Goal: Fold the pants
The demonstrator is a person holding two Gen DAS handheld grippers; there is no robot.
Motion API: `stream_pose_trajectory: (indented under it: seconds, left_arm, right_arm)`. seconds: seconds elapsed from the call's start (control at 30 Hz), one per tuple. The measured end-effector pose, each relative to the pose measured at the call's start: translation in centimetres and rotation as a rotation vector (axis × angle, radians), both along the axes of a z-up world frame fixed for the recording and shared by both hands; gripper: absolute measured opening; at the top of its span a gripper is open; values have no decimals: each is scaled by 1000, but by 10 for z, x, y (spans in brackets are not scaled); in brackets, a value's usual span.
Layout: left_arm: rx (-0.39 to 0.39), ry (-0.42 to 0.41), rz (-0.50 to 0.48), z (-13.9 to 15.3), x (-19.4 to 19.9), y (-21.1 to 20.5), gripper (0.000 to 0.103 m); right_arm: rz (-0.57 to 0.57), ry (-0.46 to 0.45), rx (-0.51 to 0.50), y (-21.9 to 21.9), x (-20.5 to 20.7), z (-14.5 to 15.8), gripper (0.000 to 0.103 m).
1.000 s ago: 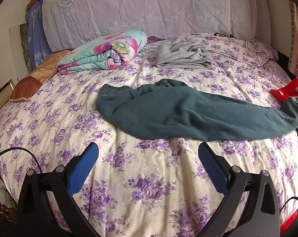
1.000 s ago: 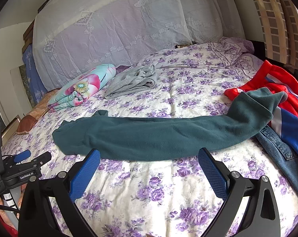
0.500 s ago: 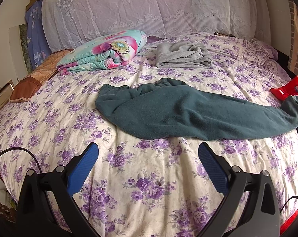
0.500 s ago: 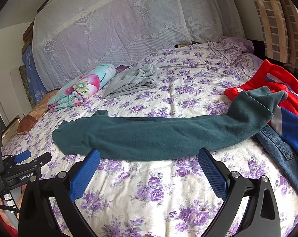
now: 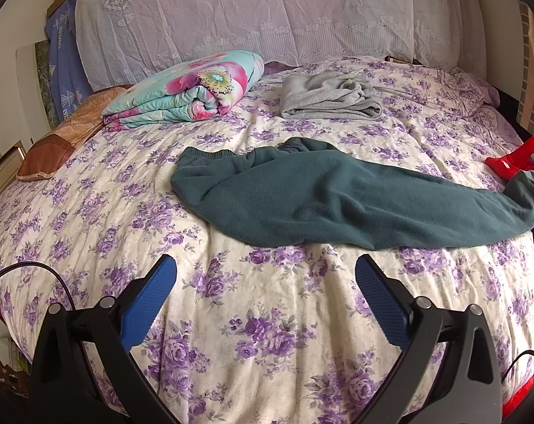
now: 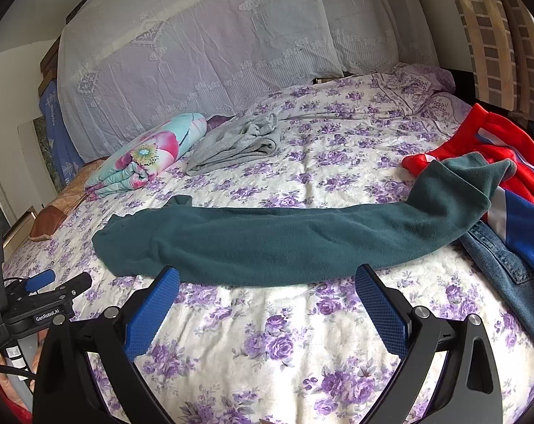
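Observation:
Dark green fleece pants (image 5: 337, 198) lie folded lengthwise across the bed, waistband to the left, leg ends to the right. In the right wrist view the pants (image 6: 284, 240) stretch across the middle, and their cuffs rest on a red garment (image 6: 497, 148). My left gripper (image 5: 265, 275) is open above the bedspread, a short way in front of the pants, holding nothing. My right gripper (image 6: 267, 282) is open too, its fingertips just short of the pants' near edge. The left gripper's body (image 6: 44, 304) shows at the lower left of the right wrist view.
The bed carries a purple-flowered cover (image 5: 267, 335). At the back lie a folded floral quilt (image 5: 185, 95) and folded grey clothing (image 5: 330, 100). A red and blue garment and jeans (image 6: 507, 268) are piled at the right edge. A lace-covered headboard (image 5: 267, 17) stands behind.
Both grippers have crept slightly toward the pants. The pants and other things lie as before.

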State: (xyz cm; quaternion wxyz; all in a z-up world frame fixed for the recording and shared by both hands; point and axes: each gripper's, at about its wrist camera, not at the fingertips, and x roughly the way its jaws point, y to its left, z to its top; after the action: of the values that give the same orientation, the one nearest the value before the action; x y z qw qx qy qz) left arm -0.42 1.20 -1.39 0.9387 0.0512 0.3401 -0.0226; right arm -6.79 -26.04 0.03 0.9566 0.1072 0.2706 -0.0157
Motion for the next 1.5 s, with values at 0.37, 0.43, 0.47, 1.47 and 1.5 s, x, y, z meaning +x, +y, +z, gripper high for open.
stream_pose_trajectory:
  seconds: [0.37,0.43,0.47,1.47,1.5]
  left_arm:
    - [2,17,2,-6,3,3,98]
    - [6,22,1,-7,5,2,98]
    - [8,23,2,-7,5,2,98]
    - [-226,326,84,-43,217,73,78]
    - [-229,318,82,-40,216,74,63]
  right_arm:
    - [-4,9,6,-2,2,-6,100]
    - [-6,11,9,-3,2,-6,100]
    - [-7,12,10,-3,3,-7,100]
    - [-196,160,176,-96,16,-49,100]
    - [-205,164,180,-99,16,-49,100]
